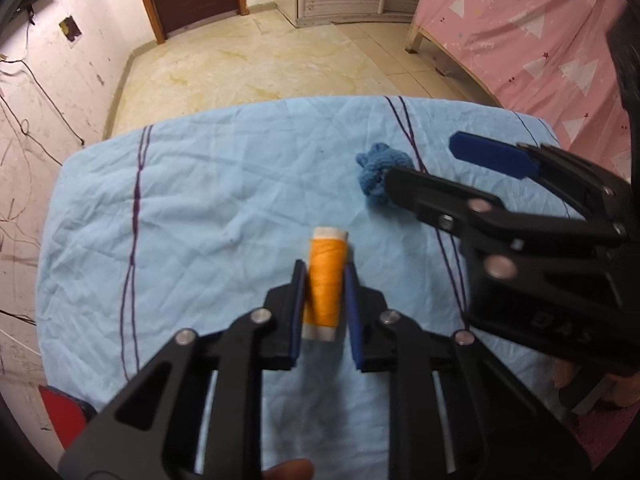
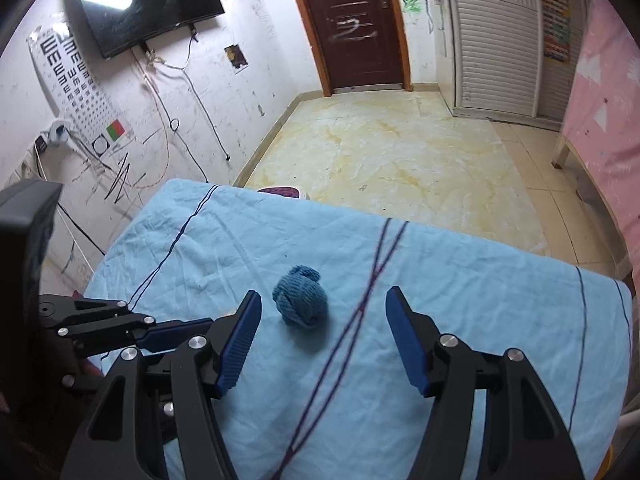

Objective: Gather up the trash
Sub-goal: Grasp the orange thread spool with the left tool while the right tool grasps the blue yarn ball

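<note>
An orange thread spool [image 1: 325,280] with white ends lies between the blue pads of my left gripper [image 1: 326,280], which is shut on it just above the light blue cloth [image 1: 200,220]. A balled-up blue sock [image 1: 374,178] lies on the cloth farther back to the right. In the right wrist view the sock [image 2: 302,300] sits just ahead of my right gripper [image 2: 322,308], which is open and empty, its fingers either side of the sock's line. The right gripper also shows in the left wrist view [image 1: 424,168], next to the sock.
The cloth-covered table ends at a far edge [image 2: 400,220] over a tiled floor. A pink-sheeted bed [image 1: 540,40] stands to the right. A red object [image 1: 64,412] sits at the table's near left corner. A small purple-topped item [image 2: 284,192] shows beyond the far edge.
</note>
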The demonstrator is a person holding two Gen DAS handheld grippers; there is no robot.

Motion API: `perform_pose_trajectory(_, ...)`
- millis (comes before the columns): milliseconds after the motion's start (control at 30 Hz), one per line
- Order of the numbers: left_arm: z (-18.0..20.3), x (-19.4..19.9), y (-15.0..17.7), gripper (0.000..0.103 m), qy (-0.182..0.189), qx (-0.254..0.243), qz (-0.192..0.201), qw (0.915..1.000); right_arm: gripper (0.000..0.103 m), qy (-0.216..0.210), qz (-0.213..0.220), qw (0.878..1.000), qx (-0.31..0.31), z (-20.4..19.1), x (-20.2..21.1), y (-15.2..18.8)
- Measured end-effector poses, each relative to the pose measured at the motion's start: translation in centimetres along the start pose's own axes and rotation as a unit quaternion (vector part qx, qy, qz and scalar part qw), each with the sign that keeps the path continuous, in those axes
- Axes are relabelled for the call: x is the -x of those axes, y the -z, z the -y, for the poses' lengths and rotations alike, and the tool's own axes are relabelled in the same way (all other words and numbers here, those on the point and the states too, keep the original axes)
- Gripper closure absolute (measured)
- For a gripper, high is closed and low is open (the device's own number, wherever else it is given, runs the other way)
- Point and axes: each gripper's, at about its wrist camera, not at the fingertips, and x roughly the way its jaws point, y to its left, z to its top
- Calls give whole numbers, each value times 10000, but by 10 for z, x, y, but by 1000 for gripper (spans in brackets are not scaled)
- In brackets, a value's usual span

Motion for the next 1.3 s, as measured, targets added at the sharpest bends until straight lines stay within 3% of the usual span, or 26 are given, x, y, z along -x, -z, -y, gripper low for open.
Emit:
perform_pose_trajectory(300, -9, 4, 9, 87, -40, 55, 9, 10000, 46, 42, -186, 9996, 190, -10, -23, -3)
perform_pose_trajectory(333, -10, 4, 10, 87, -51, 57, 19, 10000, 49, 83, -197, 9995, 216, -13, -26, -3)
perform_pose_trajectory(400, -7, 5, 11, 87, -61, 66, 34, 10000, 71, 210, -210, 9991, 296, -17, -28, -1)
perform_pose_trajectory(467, -8, 4, 12, 87, -75, 68, 53, 9999, 80, 313, -210, 9987, 335, -18, -28, 0)
perform_pose_trajectory(933, 9, 30, 17, 87, -114, 88, 306, 9994, 81, 388, 440, 9982, -115, 4, 34, 10)
perform_pose_trajectory(1300, 71, 56, 22, 87, 28, -433, 593, 9973, 81, 646, 1000, 9914, -539, 37, 109, 36)
